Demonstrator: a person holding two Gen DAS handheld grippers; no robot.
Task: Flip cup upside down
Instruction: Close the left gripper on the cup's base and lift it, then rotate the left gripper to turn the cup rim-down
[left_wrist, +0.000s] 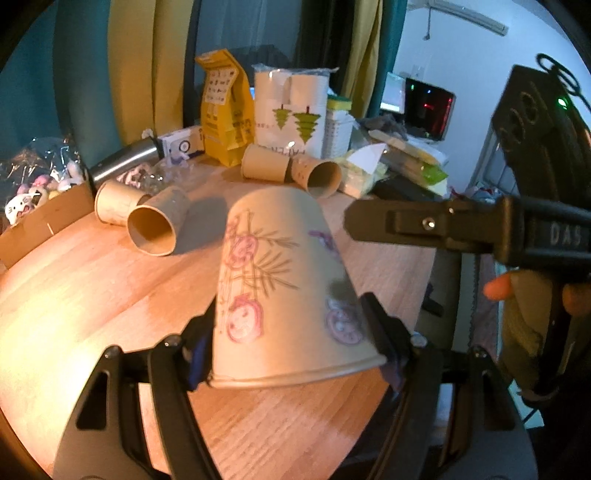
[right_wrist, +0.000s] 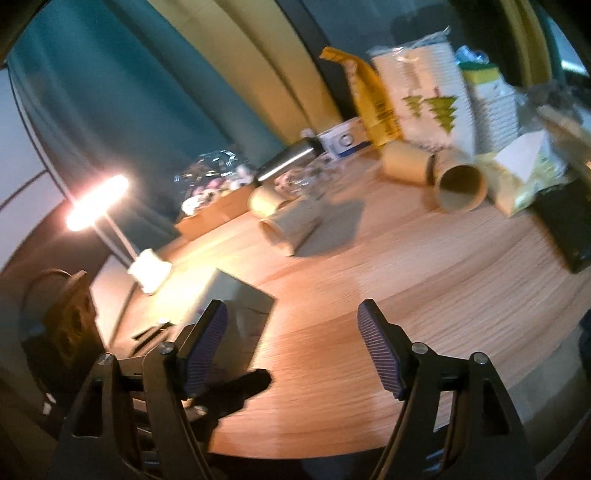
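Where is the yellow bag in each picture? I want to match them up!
Left wrist view: the yellow bag stands at the back of the table, upper middle, left of the white pack with green trees.
Right wrist view: the yellow bag is upper right of middle, tilted, again left of the tree pack.
Shared landmark: the steel flask lying to the bag's left.

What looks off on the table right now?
Four plain paper cups lie tipped on their sides: two at the left, two near the back. Nothing appears spilled. The printed paper cup sits clamped in the left tongs, rim toward the camera. The right tongs are open, empty.
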